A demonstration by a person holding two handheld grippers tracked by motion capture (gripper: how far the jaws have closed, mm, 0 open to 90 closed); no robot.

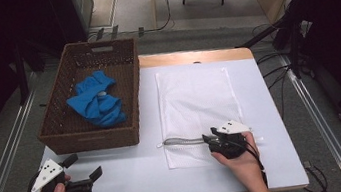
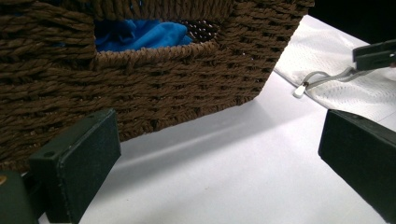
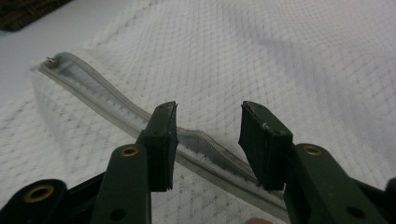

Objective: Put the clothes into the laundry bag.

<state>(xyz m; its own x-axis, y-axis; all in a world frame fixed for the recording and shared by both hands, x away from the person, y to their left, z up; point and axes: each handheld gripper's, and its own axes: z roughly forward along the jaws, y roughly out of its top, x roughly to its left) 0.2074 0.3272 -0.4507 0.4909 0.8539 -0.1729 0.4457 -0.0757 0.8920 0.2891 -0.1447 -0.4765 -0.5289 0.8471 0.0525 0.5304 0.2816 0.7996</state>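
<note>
Closest up, the right gripper sits over the grey zipper of the flat white mesh laundry bag, jaws about half apart with the zipper strip running between them, not pinched yet. The bag lies flat in the middle of the white table. The left gripper is spread wide with nothing in it, by the front left corner. Just beside it there's a brown woven wicker basket with a crumpled blue cloth inside.
</note>
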